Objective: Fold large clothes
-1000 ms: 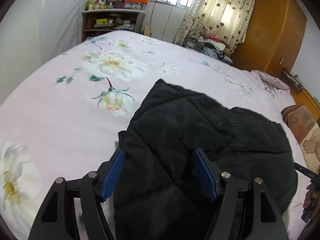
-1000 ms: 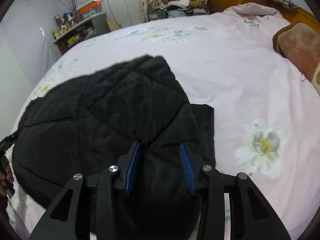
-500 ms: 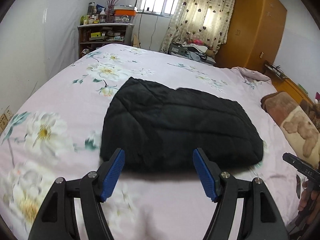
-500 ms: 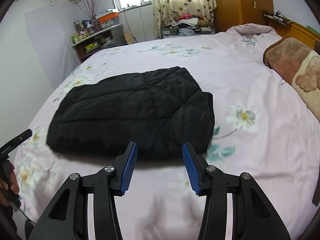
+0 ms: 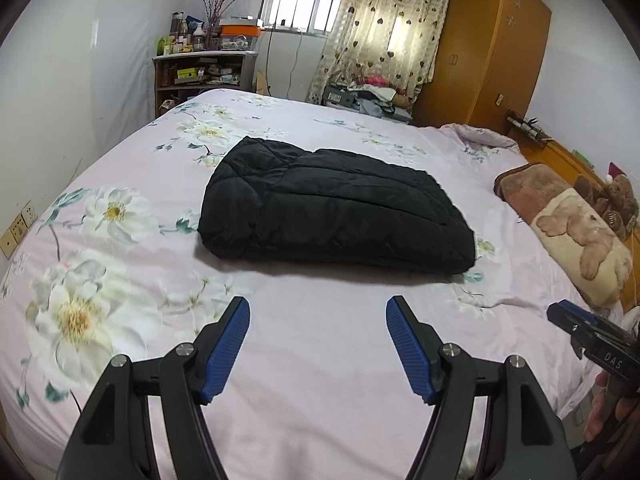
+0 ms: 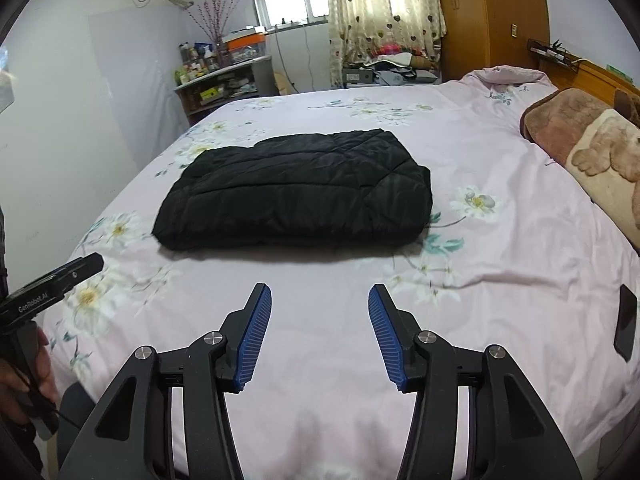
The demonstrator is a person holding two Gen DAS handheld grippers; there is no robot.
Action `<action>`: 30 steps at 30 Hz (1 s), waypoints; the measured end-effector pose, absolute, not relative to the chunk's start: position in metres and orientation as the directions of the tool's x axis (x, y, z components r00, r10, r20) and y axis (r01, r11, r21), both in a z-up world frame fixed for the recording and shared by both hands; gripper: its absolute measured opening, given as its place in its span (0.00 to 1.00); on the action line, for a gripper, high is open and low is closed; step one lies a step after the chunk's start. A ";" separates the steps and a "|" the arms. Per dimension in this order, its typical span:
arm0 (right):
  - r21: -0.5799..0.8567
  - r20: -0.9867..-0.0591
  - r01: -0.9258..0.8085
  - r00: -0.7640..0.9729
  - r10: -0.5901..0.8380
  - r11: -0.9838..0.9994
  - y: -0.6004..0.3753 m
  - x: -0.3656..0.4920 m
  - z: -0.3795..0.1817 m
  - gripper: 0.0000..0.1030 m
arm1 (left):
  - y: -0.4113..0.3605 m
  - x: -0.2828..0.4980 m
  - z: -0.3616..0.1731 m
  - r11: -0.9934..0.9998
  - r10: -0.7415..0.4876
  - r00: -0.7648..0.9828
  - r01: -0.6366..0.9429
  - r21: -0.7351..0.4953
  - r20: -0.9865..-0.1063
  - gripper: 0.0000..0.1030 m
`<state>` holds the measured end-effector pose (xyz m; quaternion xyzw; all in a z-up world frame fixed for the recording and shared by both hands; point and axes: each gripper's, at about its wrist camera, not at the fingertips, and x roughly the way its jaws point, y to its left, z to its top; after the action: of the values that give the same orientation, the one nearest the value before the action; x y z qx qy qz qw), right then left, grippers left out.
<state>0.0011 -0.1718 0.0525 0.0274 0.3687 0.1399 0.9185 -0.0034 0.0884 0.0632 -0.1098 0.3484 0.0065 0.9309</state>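
A black quilted jacket (image 5: 336, 208) lies folded into a compact rectangle in the middle of the bed; it also shows in the right wrist view (image 6: 296, 188). My left gripper (image 5: 318, 312) is open and empty, hovering over the bedsheet well in front of the jacket. My right gripper (image 6: 320, 300) is open and empty, also held back from the jacket's near edge. Each gripper shows at the edge of the other's view: the right one (image 5: 592, 336), the left one (image 6: 52, 284).
The bed has a pink floral sheet (image 5: 120, 240). A brown bear-print blanket (image 6: 592, 148) lies by the headboard at right. A dark phone (image 6: 626, 322) lies on the bed's right edge. A cluttered shelf (image 5: 200, 72), curtains and a wooden wardrobe (image 5: 488, 48) stand beyond.
Both grippers have let go of the jacket and pulled back and up. The jacket now lies folded and alone on the bed.
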 end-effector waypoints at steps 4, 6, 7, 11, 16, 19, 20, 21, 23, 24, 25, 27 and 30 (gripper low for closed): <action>0.161 -0.667 -0.259 0.682 0.298 0.952 -0.169 -0.017 0.052 0.50 | 0.083 -0.023 0.060 0.980 -0.065 0.746 -0.078 -0.183 -0.663 0.70; 0.163 -0.667 -0.268 0.679 0.306 0.950 -0.168 -0.022 0.053 0.50 | 0.080 -0.028 0.057 0.982 -0.069 0.738 -0.069 -0.177 -0.671 0.70; 0.159 -0.666 -0.269 0.681 0.304 0.950 -0.167 -0.024 0.052 0.50 | 0.079 -0.031 0.056 0.981 -0.076 0.731 -0.066 -0.182 -0.678 0.70; 0.153 -0.668 -0.264 0.683 0.296 0.952 -0.166 -0.029 0.052 0.50 | 0.071 -0.039 0.054 0.984 -0.070 0.726 -0.063 -0.167 -0.684 0.70; 0.132 -0.665 -0.277 0.687 0.292 0.952 -0.160 -0.038 0.052 0.50 | 0.061 -0.043 0.055 0.988 -0.071 0.719 -0.044 -0.146 -0.691 0.70; 0.121 -0.666 -0.282 0.688 0.288 0.952 -0.158 -0.042 0.052 0.50 | 0.061 -0.044 0.056 0.987 -0.068 0.716 -0.055 -0.154 -0.694 0.70; 0.123 -0.668 -0.283 0.685 0.290 0.951 -0.158 -0.043 0.052 0.50 | 0.061 -0.045 0.056 0.987 -0.066 0.716 -0.058 -0.153 -0.695 0.70; 0.122 -0.668 -0.283 0.685 0.290 0.951 -0.158 -0.044 0.051 0.50 | 0.061 -0.045 0.057 0.987 -0.060 0.716 -0.060 -0.148 -0.695 0.70; 0.118 -0.669 -0.284 0.685 0.288 0.951 -0.158 -0.045 0.051 0.50 | 0.061 -0.046 0.058 0.987 -0.048 0.718 -0.071 -0.142 -0.694 0.70; 0.117 -0.670 -0.285 0.685 0.287 0.951 -0.158 -0.045 0.050 0.50 | 0.061 -0.046 0.058 0.986 -0.053 0.718 -0.072 -0.149 -0.694 0.70; 0.117 -0.673 -0.283 0.682 0.286 0.952 -0.158 -0.044 0.049 0.50 | 0.062 -0.046 0.058 0.985 -0.058 0.715 -0.074 -0.158 -0.697 0.70; 0.118 -0.677 -0.283 0.679 0.285 0.952 -0.158 -0.043 0.049 0.50 | 0.063 -0.044 0.056 0.984 -0.053 0.705 -0.084 -0.157 -0.707 0.70; 0.114 -0.680 -0.288 0.675 0.286 0.951 -0.156 -0.043 0.048 0.50 | 0.063 -0.043 0.054 0.984 -0.051 0.696 -0.088 -0.155 -0.716 0.71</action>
<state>-0.0426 -0.1557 0.0477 -0.0014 0.3714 0.1567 0.9152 -0.0425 0.0630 0.0540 -0.0889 0.3894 0.0100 0.9167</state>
